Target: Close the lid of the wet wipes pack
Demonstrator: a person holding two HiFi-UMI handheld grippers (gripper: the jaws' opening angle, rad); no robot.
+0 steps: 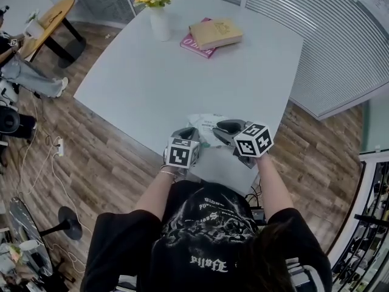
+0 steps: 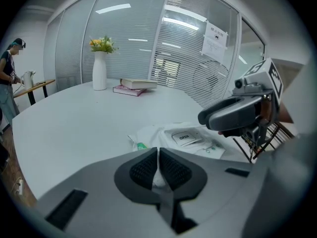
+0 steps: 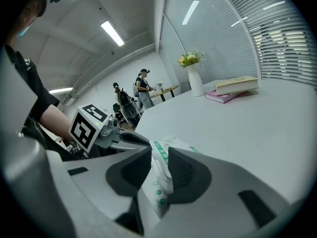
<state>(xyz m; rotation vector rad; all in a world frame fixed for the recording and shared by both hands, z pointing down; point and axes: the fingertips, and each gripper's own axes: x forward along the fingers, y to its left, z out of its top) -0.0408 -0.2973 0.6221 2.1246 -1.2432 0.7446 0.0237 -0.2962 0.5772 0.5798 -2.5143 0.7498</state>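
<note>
Wet wipes pack (image 1: 202, 125) sits at the near edge of the white table (image 1: 182, 72), right in front of the person, with both tools on it. The left gripper (image 2: 158, 157) has its jaws drawn almost together, a sliver of white wrapper nipped between the pads: that is the anchor. The right gripper (image 3: 159, 157) has the pack's green-printed end standing between its jaws, which are partway apart; the pads bracket the wrapper and do not look to be squeezing it.

The left gripper view shows the lid (image 2: 187, 137), a flap with an OPEN tab, on the pack's top face, lying low.

By my reading, the step is getting that flap pressed home. The left pinch should hold firm so the soft pack cannot skate. The right tool wants to come clear of the end, narrow its jaws and press along the flap from hinge side towards the tab, flat and gentle. Watch the table edge: a hard push towards the person could tip the pack off.

The head view gives little, as both grippers cover most of the pack. The right gripper view shows no lid at all. Whether the flap is sealed all round or lifted at one edge cannot be made out.
</note>
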